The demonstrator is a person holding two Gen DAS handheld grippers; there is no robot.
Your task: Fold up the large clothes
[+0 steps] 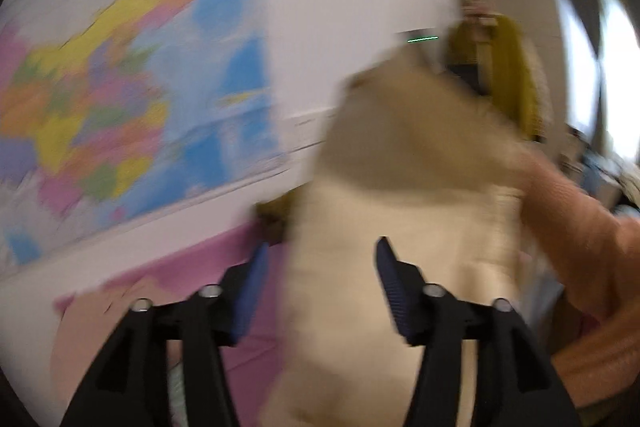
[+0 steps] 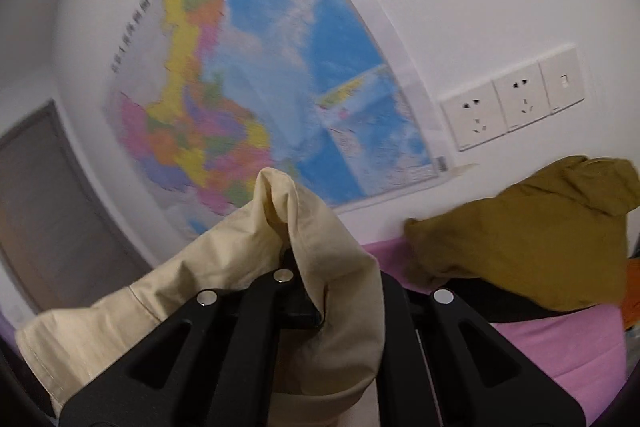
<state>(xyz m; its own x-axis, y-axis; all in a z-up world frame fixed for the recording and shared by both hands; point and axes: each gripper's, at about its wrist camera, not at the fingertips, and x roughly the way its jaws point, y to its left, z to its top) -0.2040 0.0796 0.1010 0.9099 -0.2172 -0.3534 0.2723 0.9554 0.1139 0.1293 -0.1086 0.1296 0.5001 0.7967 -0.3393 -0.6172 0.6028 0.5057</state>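
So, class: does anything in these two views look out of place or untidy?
Yes. An olive-yellow garment lies crumpled in a heap on the pink sheet against the wall, unfolded. The cream garment is bunched over the shut right gripper.

The left gripper point(image 1: 320, 279) has matte black angular arms with slotted cut-outs, round silver screw heads at the joints, and ribbed dark-blue pads on its fingers point(image 1: 390, 275). The right gripper point(image 2: 298, 291) shares the black frame, cut-outs and silver screws. A peach-orange ribbed knit sleeve point(image 1: 592, 259) covers the person's arm.
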